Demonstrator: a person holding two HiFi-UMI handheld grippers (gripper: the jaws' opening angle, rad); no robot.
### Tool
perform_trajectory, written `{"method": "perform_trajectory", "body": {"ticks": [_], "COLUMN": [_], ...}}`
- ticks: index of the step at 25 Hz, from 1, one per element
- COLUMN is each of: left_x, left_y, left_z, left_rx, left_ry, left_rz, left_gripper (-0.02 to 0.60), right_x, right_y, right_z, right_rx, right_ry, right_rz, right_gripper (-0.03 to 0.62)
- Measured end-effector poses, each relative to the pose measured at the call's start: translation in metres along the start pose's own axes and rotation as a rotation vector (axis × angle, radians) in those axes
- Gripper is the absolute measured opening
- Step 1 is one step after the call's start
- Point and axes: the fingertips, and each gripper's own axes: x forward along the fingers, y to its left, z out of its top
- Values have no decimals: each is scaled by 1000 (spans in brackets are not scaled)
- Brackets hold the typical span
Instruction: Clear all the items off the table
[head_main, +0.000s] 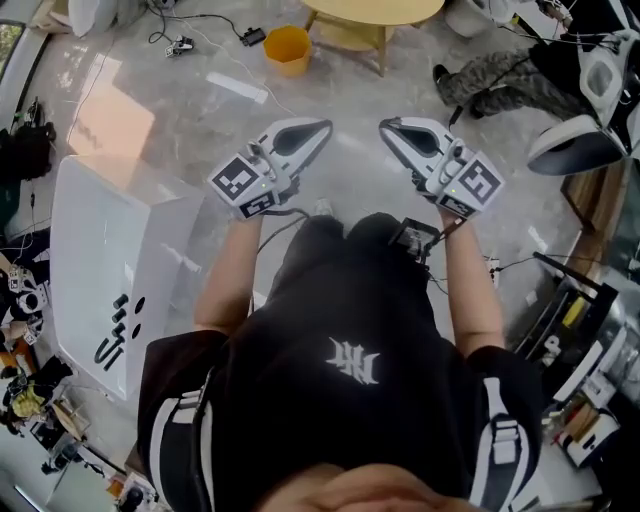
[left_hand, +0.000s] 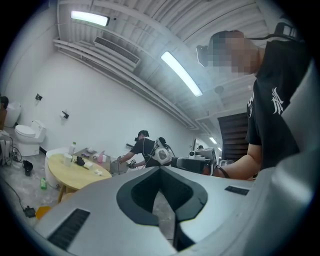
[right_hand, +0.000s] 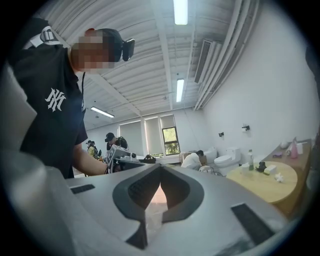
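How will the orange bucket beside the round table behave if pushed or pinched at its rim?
The orange bucket looks like thin plastic with nothing visible inside, so probably light. Upright on the glossy floor, it would likely slide under a low push, perhaps tip under a high one. Its open rim may flex when pinched.

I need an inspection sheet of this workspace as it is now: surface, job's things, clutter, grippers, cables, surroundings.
Surface: round yellow wooden table, standing apart from both grippers on the grey marble floor.
Job's things: clear bottle and several small things on the table, too small to name.
Clutter: orange plastic bucket on the floor beside the table.
Grippers: left gripper and right gripper, fingers together, nothing between.
Cables: black power adapter with cable on the floor.
Surroundings: white toilet; large white box.
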Motion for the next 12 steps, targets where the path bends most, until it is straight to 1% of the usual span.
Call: {"method": "perform_trajectory", "body": {"ticks": [6, 12], "left_x": [29, 65], "left_y": [43, 94], "left_z": [5, 16], "left_rx": [2, 16], "left_ry": [23, 42], "left_rz": [-24, -14], "left_gripper": [12, 12], "right_x": [12, 26], "right_y": [-47, -107], "right_z": [8, 9], "right_rx": [-3, 2], "right_ry": [-15, -33], "right_rz": [-25, -22], "right_gripper": [5, 5]}}
